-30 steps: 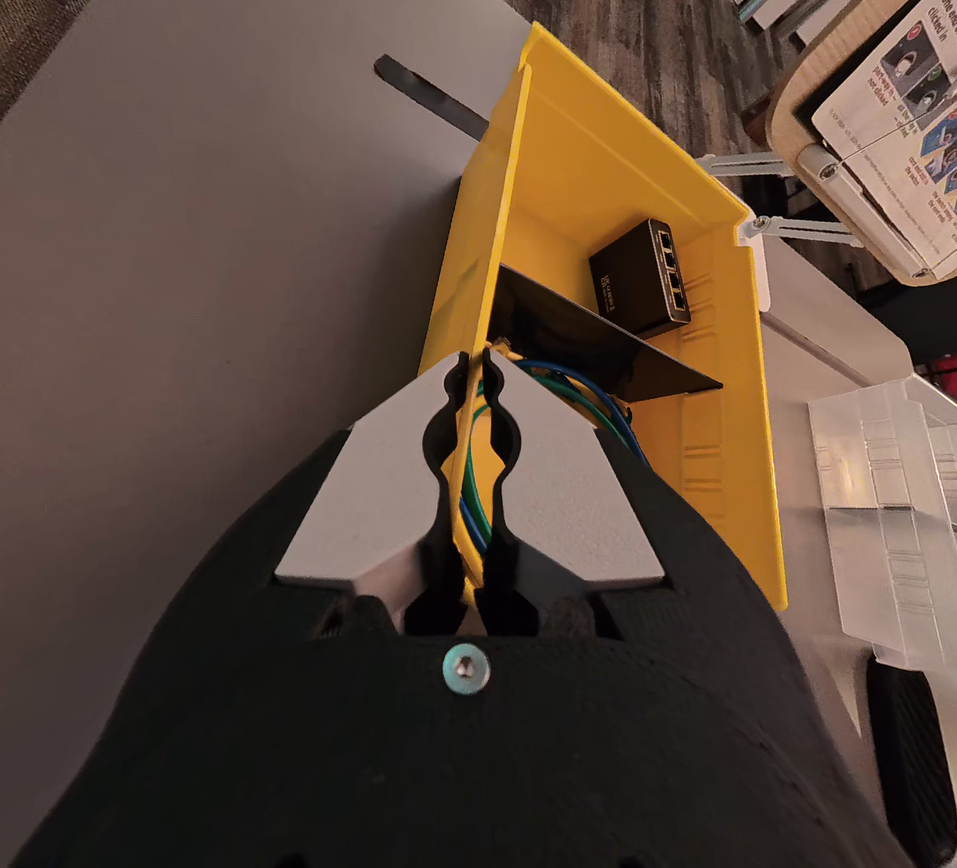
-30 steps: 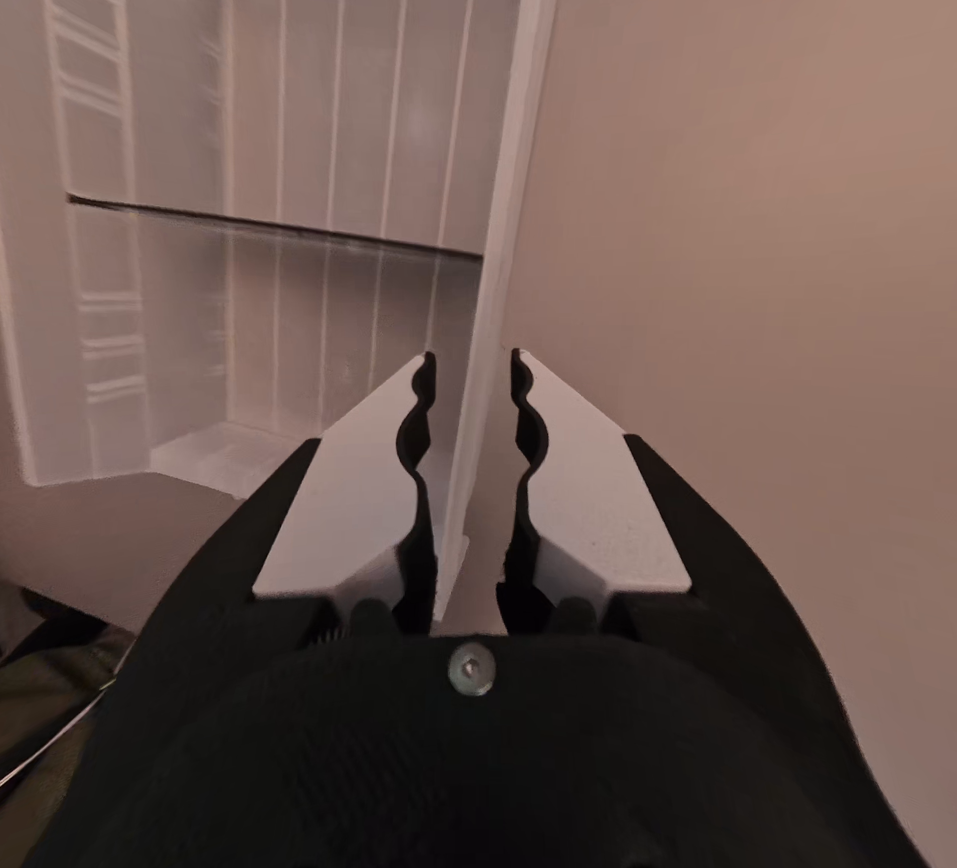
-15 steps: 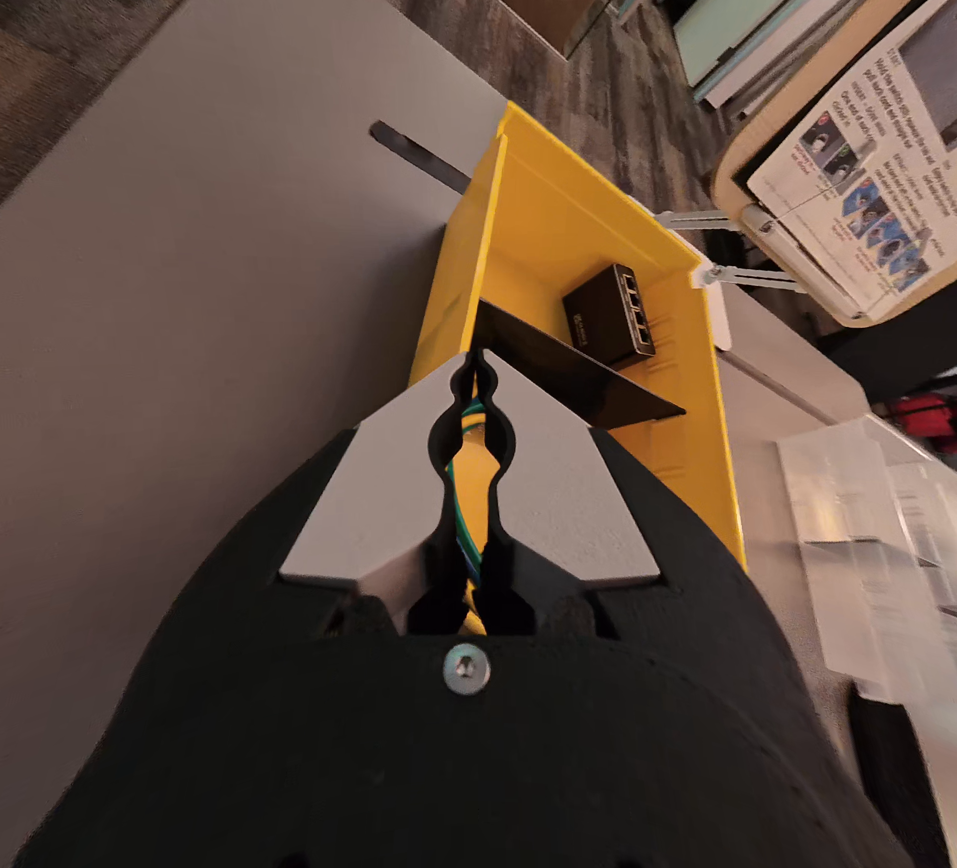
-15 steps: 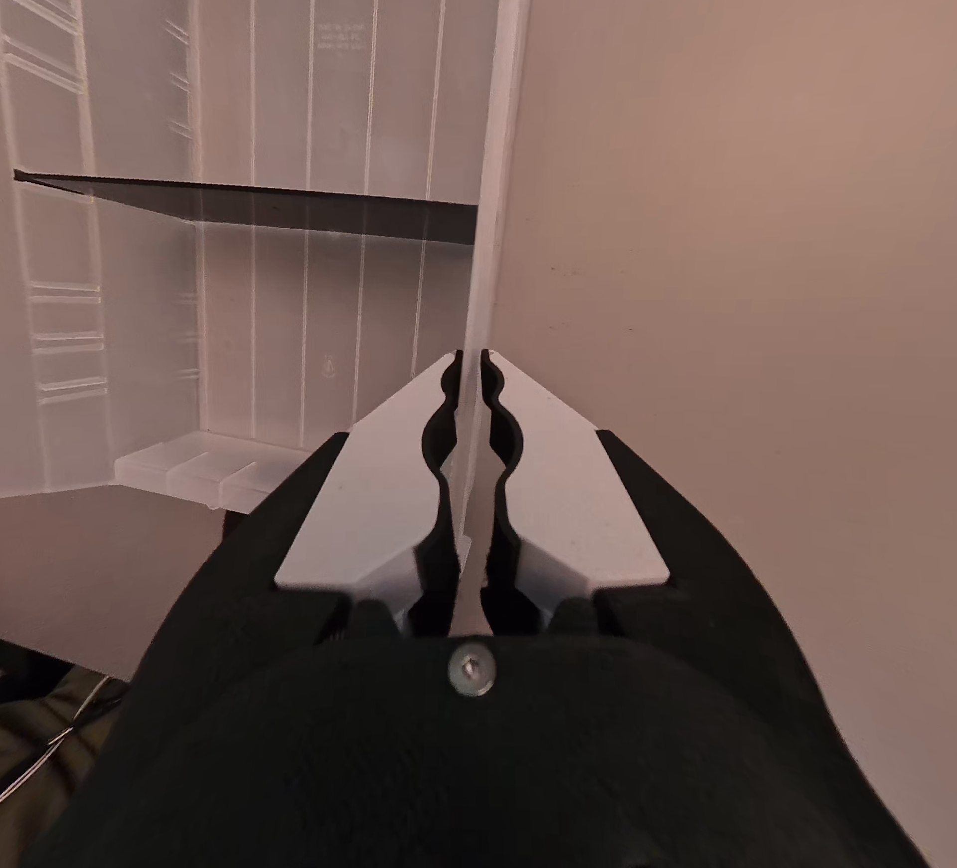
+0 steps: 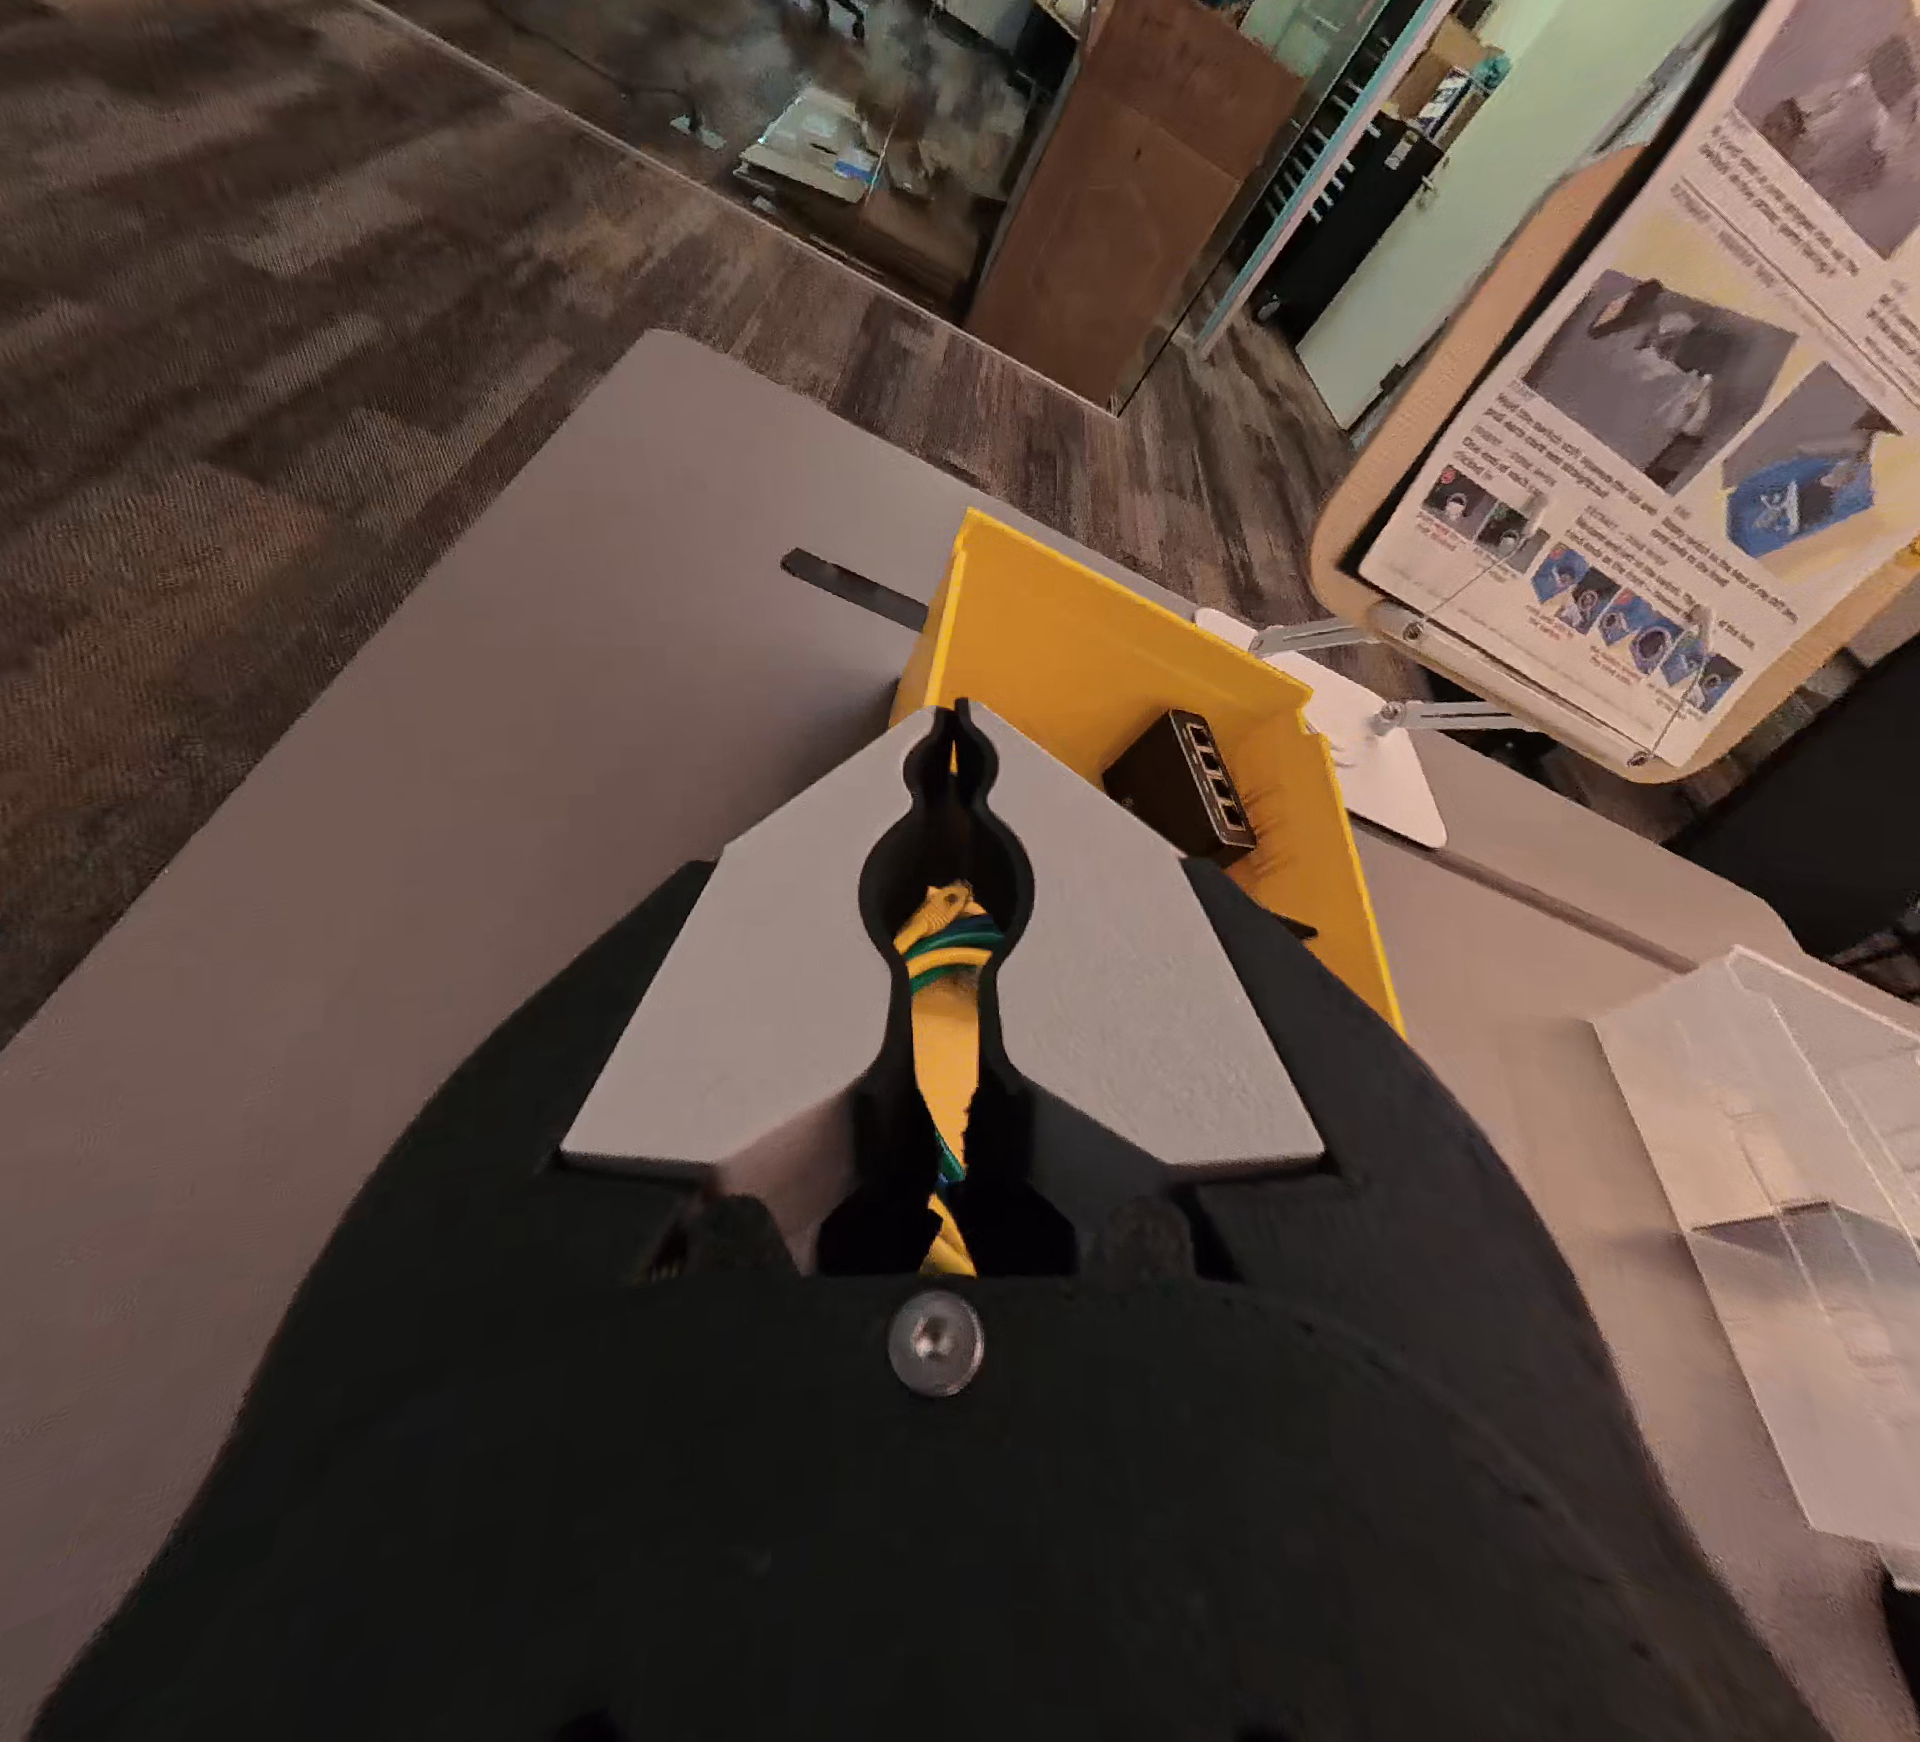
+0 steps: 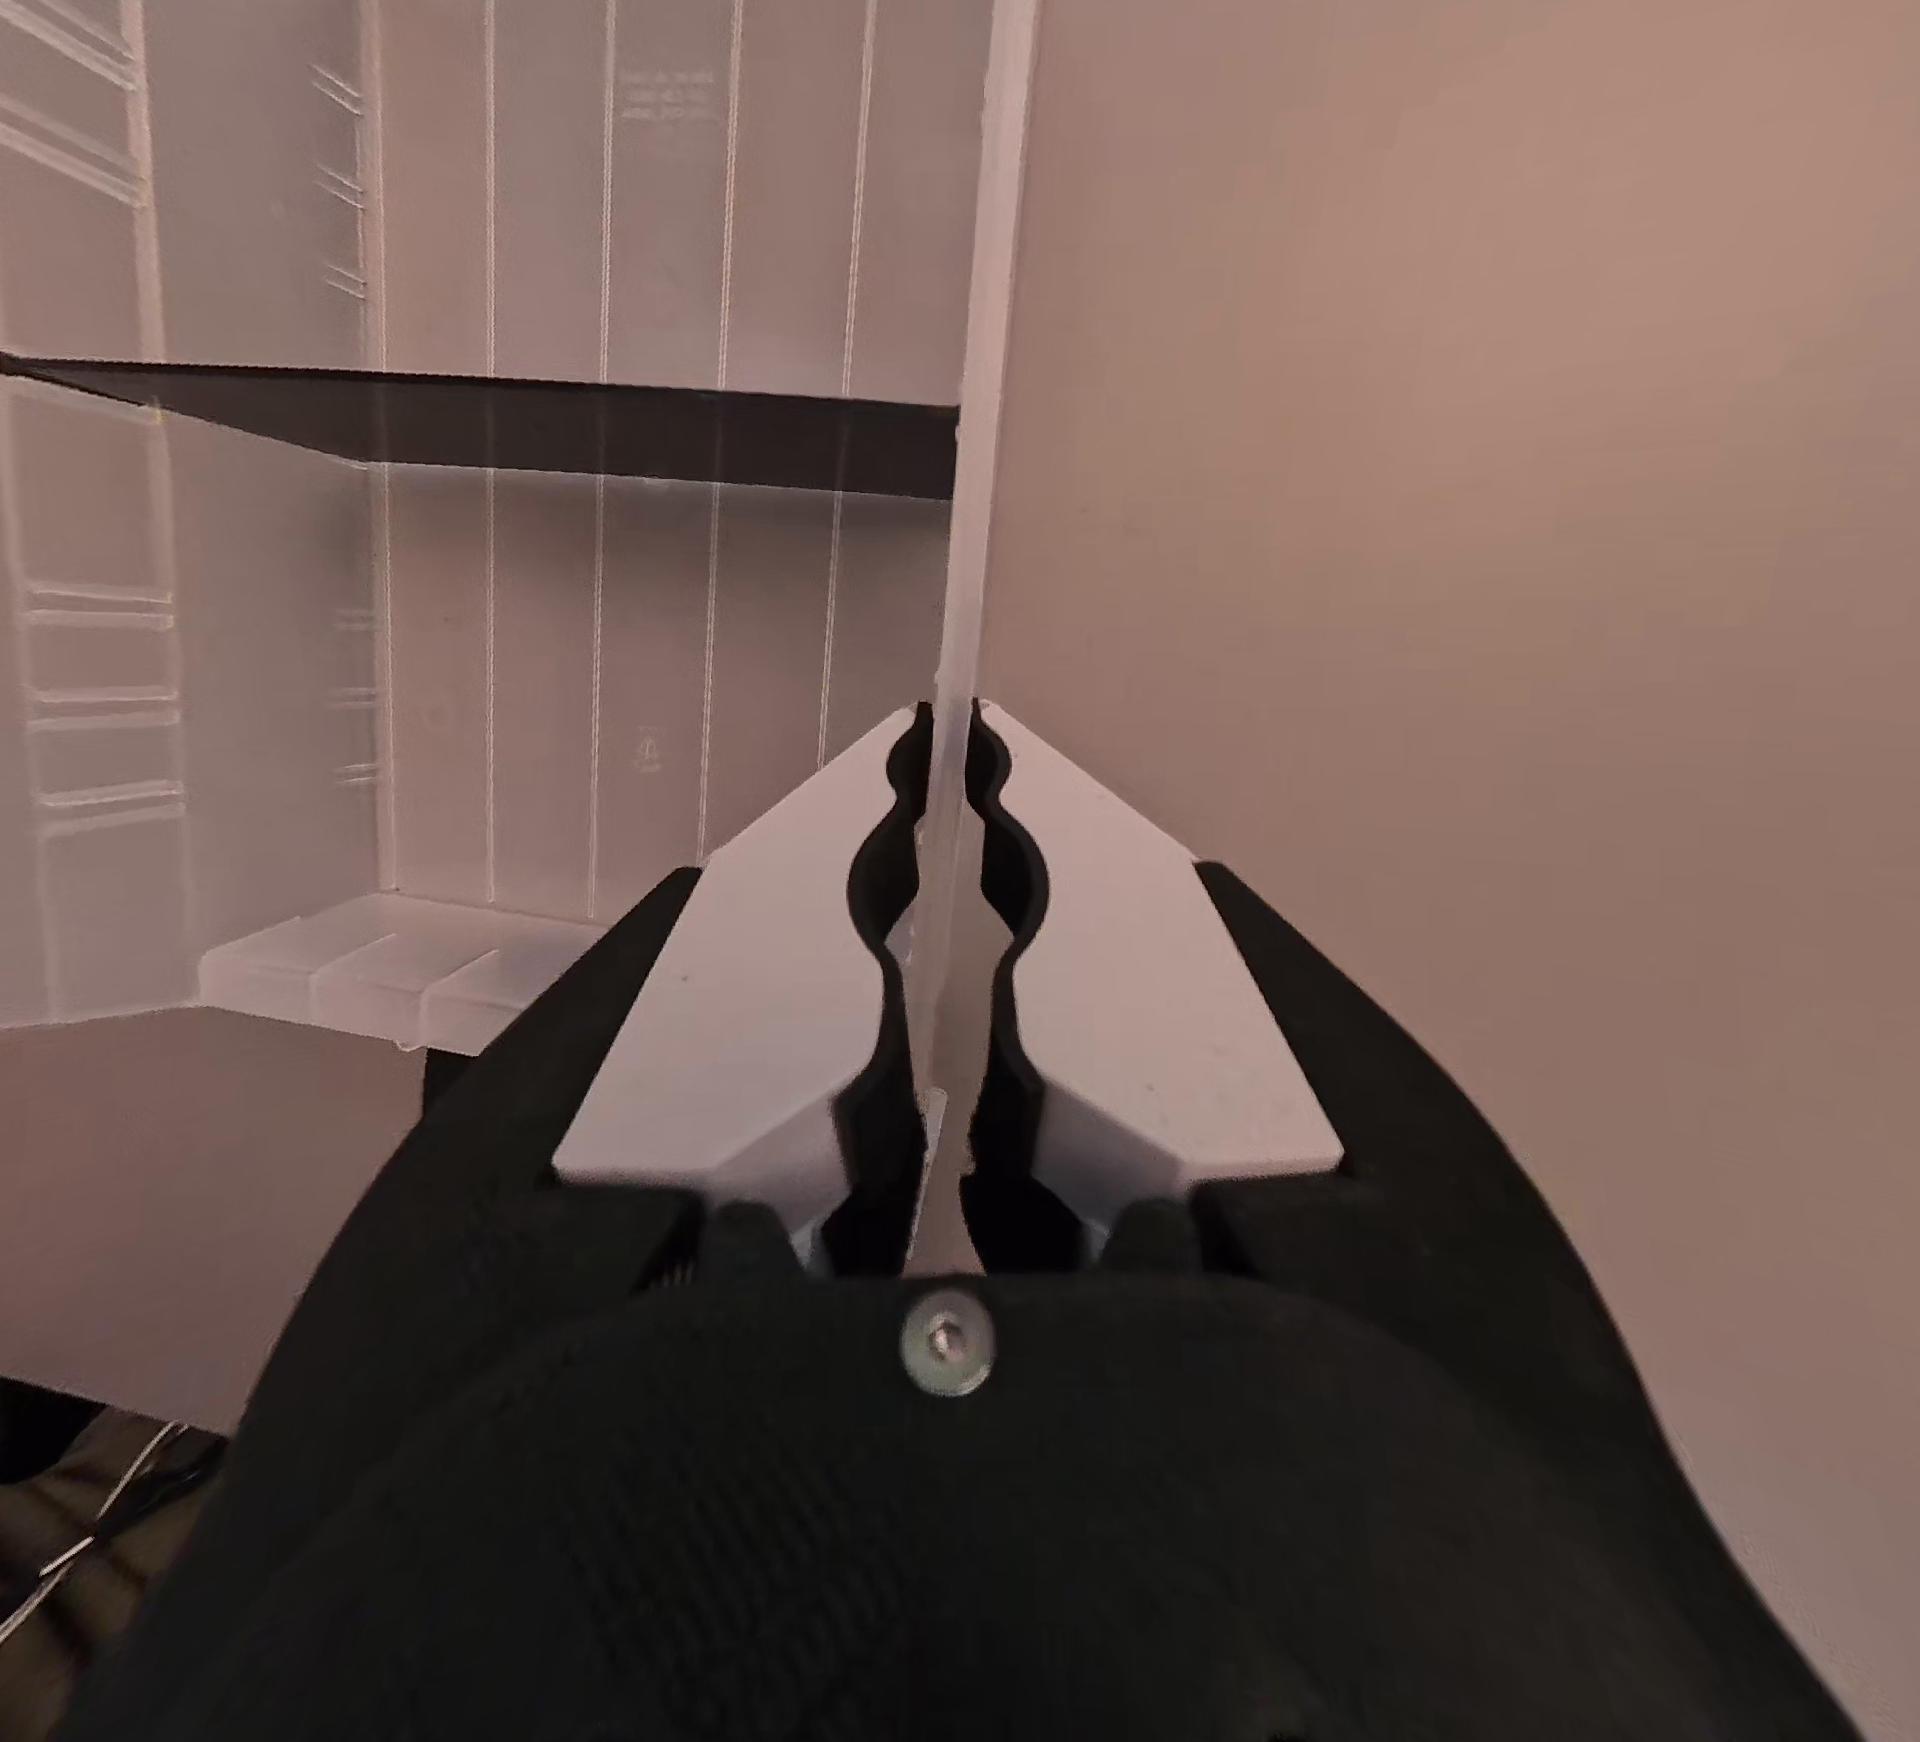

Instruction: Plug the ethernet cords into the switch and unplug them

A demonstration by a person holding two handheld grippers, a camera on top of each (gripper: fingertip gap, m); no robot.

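A black switch (image 5: 1184, 788) lies in the far compartment of a yellow bin (image 5: 1081, 653) on the grey table, its ports facing right. Yellow ethernet cords (image 5: 940, 908) and green ones (image 5: 951, 954) show through the gap between my left fingers, in the bin's near part. My left gripper (image 5: 958, 728) is shut, tips together on the yellow bin's left wall. My right gripper (image 6: 945, 705) is shut on the right wall of a clear plastic bin (image 6: 675, 238), which holds nothing that I can see.
The clear bin also shows at the right of the left wrist view (image 5: 1787, 1173). A black divider (image 6: 520, 435) crosses it. A stand with a printed sheet (image 5: 1662, 466) is beyond the table's far edge. A dark slot (image 5: 847, 586) in the table lies left of the yellow bin.
Both grippers have closed: the left on the yellow bin's wall, the right on the clear bin's wall. The left wrist view has tilted up and now takes in the room beyond the table.
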